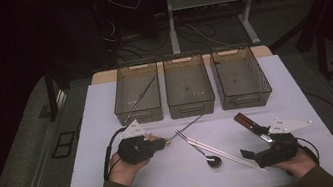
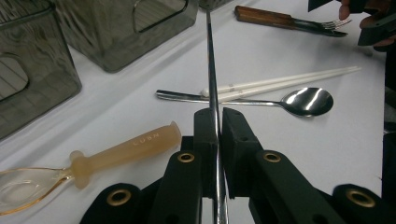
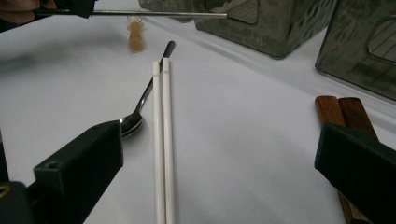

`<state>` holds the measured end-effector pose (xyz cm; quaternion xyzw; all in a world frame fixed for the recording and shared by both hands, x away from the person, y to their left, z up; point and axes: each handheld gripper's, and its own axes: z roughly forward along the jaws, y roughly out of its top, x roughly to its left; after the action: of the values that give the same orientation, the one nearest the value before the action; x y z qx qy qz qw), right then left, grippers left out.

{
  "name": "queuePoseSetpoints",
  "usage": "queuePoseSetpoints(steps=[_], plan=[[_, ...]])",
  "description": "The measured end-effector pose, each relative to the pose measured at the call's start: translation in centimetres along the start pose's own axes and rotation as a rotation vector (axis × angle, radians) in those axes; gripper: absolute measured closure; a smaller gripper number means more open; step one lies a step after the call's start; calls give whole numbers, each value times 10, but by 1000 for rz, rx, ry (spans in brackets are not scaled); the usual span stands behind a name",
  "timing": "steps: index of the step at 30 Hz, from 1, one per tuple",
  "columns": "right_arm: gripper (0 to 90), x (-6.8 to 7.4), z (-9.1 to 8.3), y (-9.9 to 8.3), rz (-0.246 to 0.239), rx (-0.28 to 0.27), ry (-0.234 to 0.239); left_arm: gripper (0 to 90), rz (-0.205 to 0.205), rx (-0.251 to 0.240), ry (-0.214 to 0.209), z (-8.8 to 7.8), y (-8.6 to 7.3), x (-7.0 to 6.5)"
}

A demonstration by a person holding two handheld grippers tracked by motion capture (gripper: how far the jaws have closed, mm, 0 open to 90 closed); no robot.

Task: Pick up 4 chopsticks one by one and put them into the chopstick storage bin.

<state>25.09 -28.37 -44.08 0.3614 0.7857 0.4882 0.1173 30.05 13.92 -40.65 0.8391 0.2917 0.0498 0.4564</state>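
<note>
High view first: the left gripper (image 1: 166, 141) is at the near left of the white table (image 1: 106, 108), its jaws clamped on one end of a thin metal chopstick (image 1: 187, 126), which runs out to the right and away, toward the middle one of three smoky clear plastic bins (image 1: 189, 90) at the far side. Another thin rod leans in the left bin (image 1: 137, 94). Just to the right lie a steel spoon (image 1: 204, 154) and a pair of white chopsticks (image 1: 224, 154). The right gripper (image 1: 252, 154) rests at the near right, jaws apart, beside wooden-handled cutlery (image 1: 250, 123).

Left gripper view: jaws pressed tight together, the metal chopstick (image 2: 211, 79) pinched dead centre between the pads and pointing straight ahead. A translucent amber plastic spoon (image 2: 93, 161) lies on the table at the left of this view, the steel spoon (image 2: 280, 101) and white chopsticks (image 2: 280, 83) beyond.

Right gripper view: jaws standing wide with nothing held, the white chopsticks (image 3: 163, 140) on the table between them. The metal chopstick (image 3: 159, 14) hangs level above the far table.
</note>
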Motion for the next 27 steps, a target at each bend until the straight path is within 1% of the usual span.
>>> queuePoseSetpoints(steps=[4, 7, 12, 14, 17, 22, 27], plan=[[13, -1, 0, 0, -1, 2, 0, 846, 2, -13, 4, -4, 2, 0], [13, -2, 0, 0, 4, 1, -3, 846, -4, -20, 10, -7, 3, 2], [13, -8, 1, -1, 1, 9, -14, 846, -3, -27, 14, -10, 5, 4], [13, -11, 1, 0, 3, 3, -16, 846, -4, -30, 14, -11, 5, 5], [13, -12, 1, 1, -12, 2, -12, 846, 2, -32, 15, -12, 7, 7], [13, -12, 4, 2, -34, 5, 15, 846, 4, -41, 26, -15, 11, 11], [13, -12, 4, 2, -25, 8, 16, 846, 7, -63, 49, -19, 16, 17]])
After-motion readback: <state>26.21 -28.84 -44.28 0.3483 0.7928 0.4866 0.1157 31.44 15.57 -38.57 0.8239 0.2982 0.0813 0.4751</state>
